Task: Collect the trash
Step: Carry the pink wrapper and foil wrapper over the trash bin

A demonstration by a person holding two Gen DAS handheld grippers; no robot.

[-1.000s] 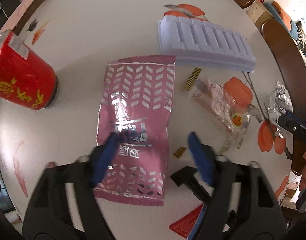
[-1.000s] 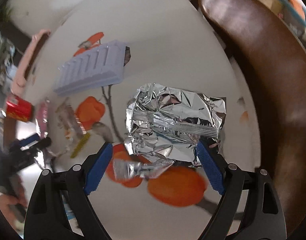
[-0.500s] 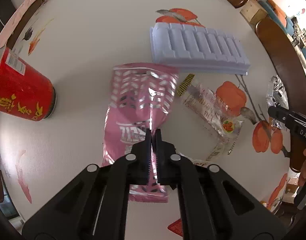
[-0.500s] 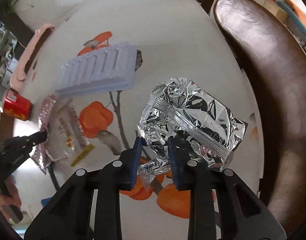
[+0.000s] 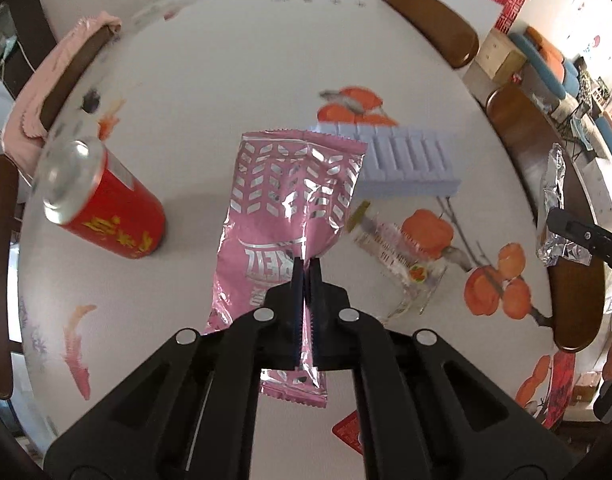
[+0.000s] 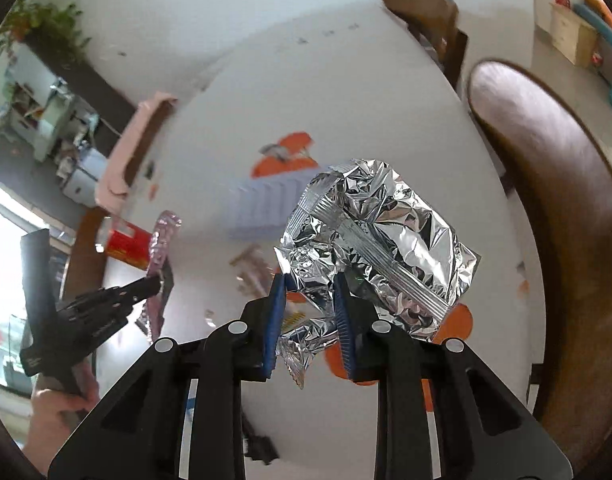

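My left gripper [image 5: 304, 264] is shut on a pink foil snack wrapper [image 5: 290, 200], which hangs crumpled above the white table [image 5: 226, 60]. In the right wrist view the same wrapper [image 6: 162, 240] dangles from the left gripper [image 6: 158, 282]. My right gripper [image 6: 307, 284] is shut on the lower corner of a crinkled silver foil bag [image 6: 385, 240], held off the table. That bag [image 5: 551, 200] also shows at the right edge of the left wrist view. A clear plastic wrapper [image 5: 397, 248] lies flat on the table between the two grippers.
A red drink can [image 5: 106, 216] stands at the left. A lavender ribbed tray [image 5: 405, 164] lies behind the wrappers. Dark wooden chair backs [image 6: 545, 200] ring the table, one draped with a pink cloth [image 5: 46, 80]. A red paper scrap [image 5: 347, 428] lies near the front edge.
Both grippers went from open over their wrappers to shut on them. Both then rose, lifting the pink wrapper and the foil bag off the table.
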